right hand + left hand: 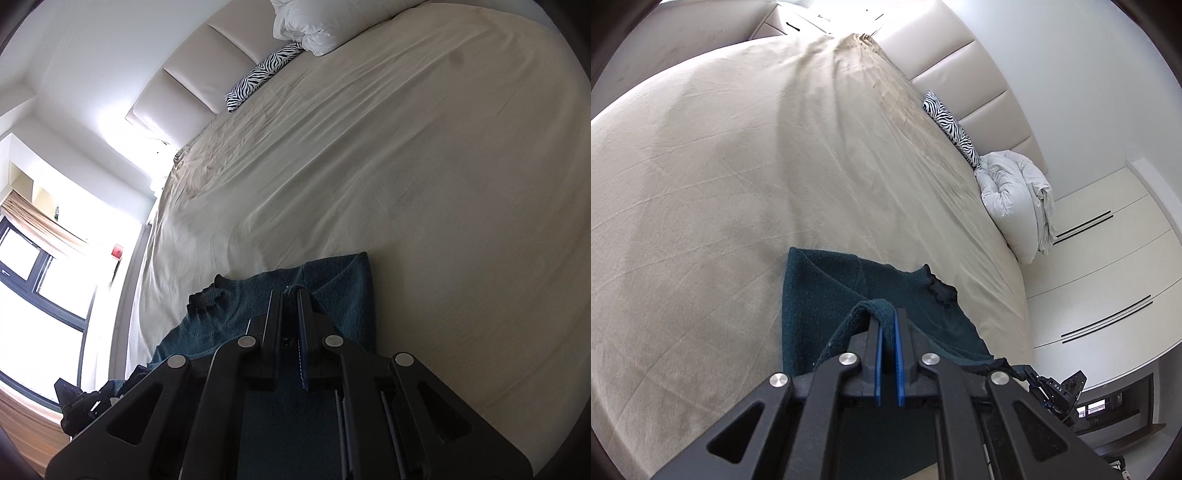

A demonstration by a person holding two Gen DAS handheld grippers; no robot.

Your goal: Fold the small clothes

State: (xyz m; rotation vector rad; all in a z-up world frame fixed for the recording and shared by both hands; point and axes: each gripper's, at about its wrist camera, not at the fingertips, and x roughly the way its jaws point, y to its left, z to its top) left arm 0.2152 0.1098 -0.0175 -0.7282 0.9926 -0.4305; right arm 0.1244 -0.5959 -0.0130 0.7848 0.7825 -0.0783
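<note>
One dark teal knitted sweater (pixel 827 291) is lying on the beige bedsheet (pixel 720 177) ahead of both tools. The left gripper (pixel 886 317) is pinching a raised fold of it between blue pads, with two wardrobe handles showing only here. The right gripper (pixel 290 295) is nipping its fabric, with one window (pixel 33 280) showing only there.

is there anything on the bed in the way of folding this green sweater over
Nothing visible. Both grippers, left gripper and right gripper, are already clamped on the teal sweater, and the beige sheet ahead is bare. The zebra pillow and white duvet sit far off by the headboard.
</note>
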